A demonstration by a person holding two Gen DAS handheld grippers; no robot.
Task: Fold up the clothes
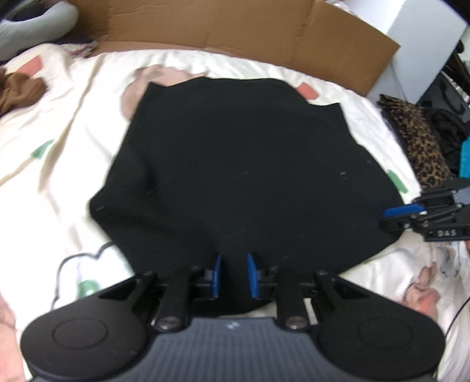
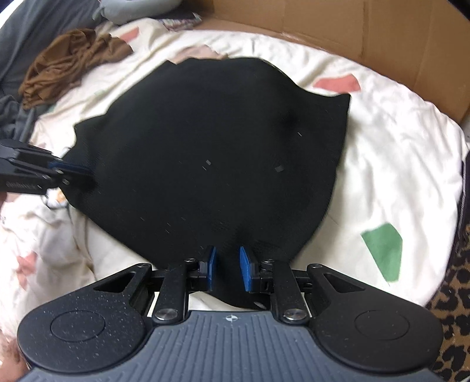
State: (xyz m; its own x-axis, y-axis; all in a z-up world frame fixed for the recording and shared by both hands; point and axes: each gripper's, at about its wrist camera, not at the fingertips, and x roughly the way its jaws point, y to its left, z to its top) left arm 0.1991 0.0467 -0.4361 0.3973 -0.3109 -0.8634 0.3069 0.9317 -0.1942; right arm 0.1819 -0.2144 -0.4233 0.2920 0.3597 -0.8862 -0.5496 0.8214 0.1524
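Observation:
A black garment (image 1: 235,161) (image 2: 220,147) lies spread on a cream patterned bedsheet (image 1: 53,182) (image 2: 396,164). Its near edge rises into both grippers. In the left wrist view my left gripper (image 1: 233,264) is shut on that hem, with black cloth bunched between the blue pads (image 1: 216,273). My right gripper (image 2: 227,260) pinches the same hem further along, and the cloth puckers toward its pads (image 2: 244,267). Each gripper also shows in the other's view: the right gripper (image 1: 393,216) at the garment's right corner, the left gripper (image 2: 77,173) at its left edge.
A flattened cardboard sheet (image 1: 235,29) (image 2: 367,35) stands along the far side of the bed. A crumpled brown garment (image 1: 17,88) (image 2: 67,64) lies at the far left. Leopard-print fabric (image 1: 420,141) (image 2: 452,293) borders the right side. A grey cushion (image 1: 35,20) sits at the back left.

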